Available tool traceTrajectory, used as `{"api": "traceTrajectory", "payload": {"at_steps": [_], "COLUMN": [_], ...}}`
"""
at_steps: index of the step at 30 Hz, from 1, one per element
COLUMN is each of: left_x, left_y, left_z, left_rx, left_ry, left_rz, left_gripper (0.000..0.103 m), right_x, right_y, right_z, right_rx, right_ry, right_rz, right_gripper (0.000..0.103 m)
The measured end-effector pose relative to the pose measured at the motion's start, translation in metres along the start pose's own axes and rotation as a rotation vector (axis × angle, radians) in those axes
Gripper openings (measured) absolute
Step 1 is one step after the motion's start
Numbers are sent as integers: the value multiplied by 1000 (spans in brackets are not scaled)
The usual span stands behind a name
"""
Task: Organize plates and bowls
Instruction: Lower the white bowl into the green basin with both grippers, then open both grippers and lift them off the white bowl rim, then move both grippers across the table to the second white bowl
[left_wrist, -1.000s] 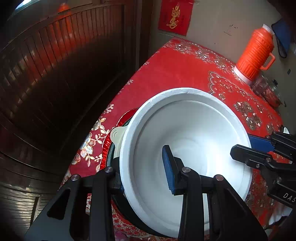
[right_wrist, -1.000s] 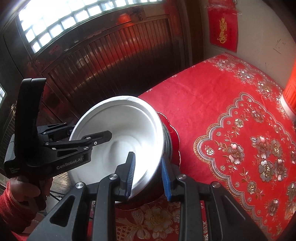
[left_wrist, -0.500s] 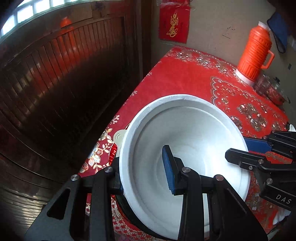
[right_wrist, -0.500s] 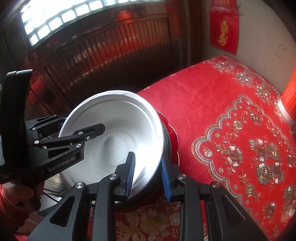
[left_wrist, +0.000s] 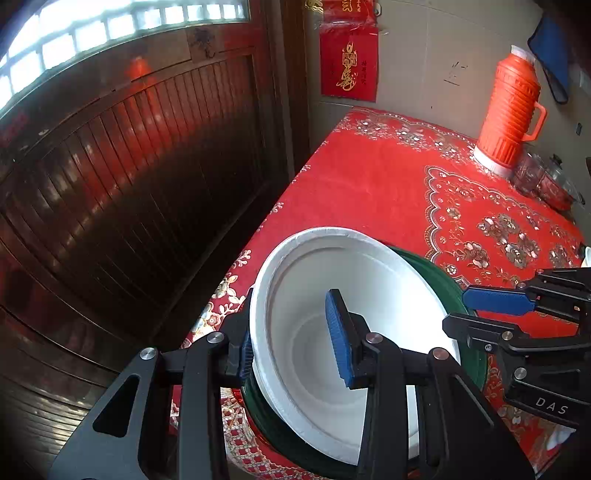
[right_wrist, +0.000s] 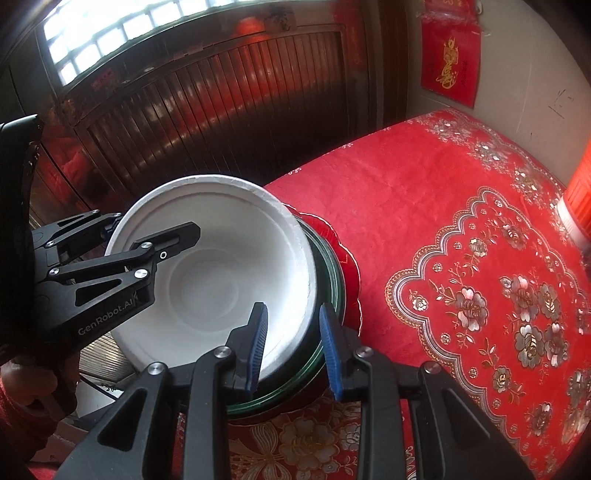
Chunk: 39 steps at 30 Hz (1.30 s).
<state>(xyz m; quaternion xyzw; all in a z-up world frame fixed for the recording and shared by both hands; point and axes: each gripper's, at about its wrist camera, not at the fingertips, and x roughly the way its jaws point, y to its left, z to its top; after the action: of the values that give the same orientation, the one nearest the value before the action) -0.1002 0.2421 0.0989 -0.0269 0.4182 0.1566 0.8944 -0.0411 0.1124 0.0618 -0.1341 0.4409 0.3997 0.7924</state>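
Observation:
A white bowl (left_wrist: 369, 295) (right_wrist: 221, 266) lies nested in a dark green dish (left_wrist: 443, 291) (right_wrist: 328, 273), which rests on a red plate (right_wrist: 349, 266) near the table's left edge. My left gripper (left_wrist: 291, 345) (right_wrist: 153, 223) straddles the bowl's left rim, one finger outside and one over the inside. Its jaws are opening with the rim between them. My right gripper (right_wrist: 293, 349) (left_wrist: 456, 310) is shut across the opposite side, one pad inside the white bowl and the other outside the green dish's rim.
An orange thermos (left_wrist: 511, 110) and glass jars (left_wrist: 543, 181) stand at the far right of the red flowered tablecloth (right_wrist: 461, 206). A dark wooden door (left_wrist: 129, 166) runs close along the table's left edge. A hand (right_wrist: 22, 384) grips the left tool.
The white bowl and green dish have come down from a tilt and lie flatter on the red plate. The left gripper's jaws stand slightly wider. The left view has tipped upward.

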Motion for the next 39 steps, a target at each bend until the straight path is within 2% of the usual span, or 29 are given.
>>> {"api": "traceTrajectory", "payload": {"at_steps": [3, 9, 15, 19, 31, 35, 39], "left_x": [0, -5, -9, -10, -12, -13, -13], "left_y": [1, 5, 1, -5, -38, -52, -68], "left_z": [-1, 1, 1, 3, 11, 12, 14], "left_rx": [-3, -27, -47, -68, -32, -27, -20], "left_ry": [-8, -36, -49, -49, -49, -38, -29], "left_rz": [1, 4, -26, -53, -110, -164, -221], "left_gripper": [46, 46, 46, 46, 46, 46, 48], "right_x": [1, -1, -10, -19, -38, -46, -53], "right_y": [1, 1, -1, -1, -21, -32, -45], "right_z": [0, -2, -3, -6, -21, -29, -37], "right_rx": [-1, -2, 16, 23, 78, 112, 154], "right_ry": [5, 2, -32, -55, -81, -94, -104], "right_rz": [0, 1, 23, 40, 38, 31, 17], "right_gripper": [29, 29, 29, 40, 43, 57, 60]}}
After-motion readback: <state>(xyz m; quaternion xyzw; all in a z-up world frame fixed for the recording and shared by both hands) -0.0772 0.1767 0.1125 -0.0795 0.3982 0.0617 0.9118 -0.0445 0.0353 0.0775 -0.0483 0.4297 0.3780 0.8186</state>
